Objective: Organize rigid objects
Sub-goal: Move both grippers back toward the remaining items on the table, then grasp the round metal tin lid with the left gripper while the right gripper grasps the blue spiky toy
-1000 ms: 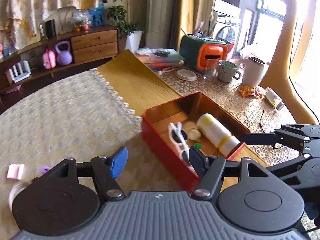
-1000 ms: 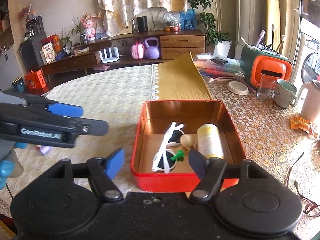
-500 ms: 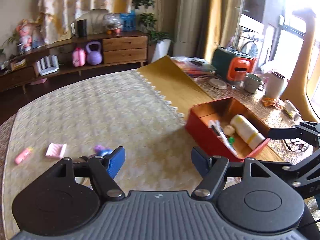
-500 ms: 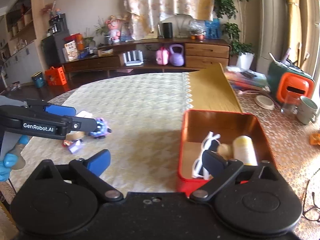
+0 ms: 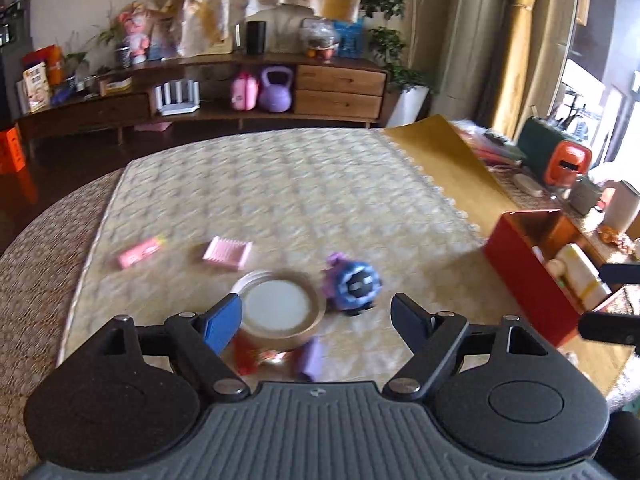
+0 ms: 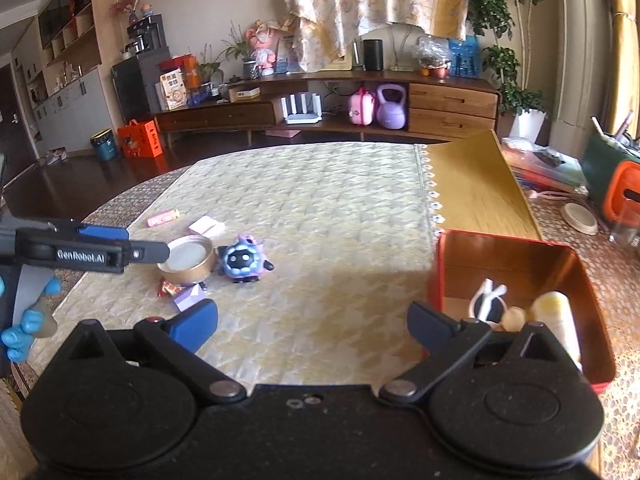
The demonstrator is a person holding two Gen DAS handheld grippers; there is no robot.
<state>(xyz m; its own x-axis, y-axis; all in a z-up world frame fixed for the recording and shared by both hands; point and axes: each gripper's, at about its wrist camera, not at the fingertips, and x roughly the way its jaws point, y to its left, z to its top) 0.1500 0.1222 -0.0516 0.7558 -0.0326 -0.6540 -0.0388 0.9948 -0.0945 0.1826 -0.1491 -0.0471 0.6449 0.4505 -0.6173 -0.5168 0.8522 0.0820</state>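
My left gripper (image 5: 316, 316) hangs over the cream tablecloth with its jaws opening and nothing held. Just past its fingertips lie a round gold-rimmed tin (image 5: 280, 314) and a blue-purple ball-shaped toy (image 5: 354, 286). A red wrapper (image 5: 256, 356) and a small purple box (image 5: 310, 358) lie under the fingers. My right gripper (image 6: 312, 320) stands wide open and empty beside the red box (image 6: 520, 248). That box holds white sunglasses (image 6: 486, 300) and a cream bottle (image 6: 558, 320). In the right wrist view the left gripper (image 6: 136, 242) sits by the tin (image 6: 188, 258).
A pink ridged piece (image 5: 227, 252) and a pink bar (image 5: 140, 252) lie farther left on the cloth. A folded-back yellow cloth corner (image 6: 472, 184), an orange-green container (image 6: 616, 188) and a saucer (image 6: 578, 218) stand at the right. A blue-gloved hand (image 6: 24, 332) holds the left gripper.
Both views have swung left, away from the red box and toward the loose items on the cloth. Both grippers' jaws stand wider than before.
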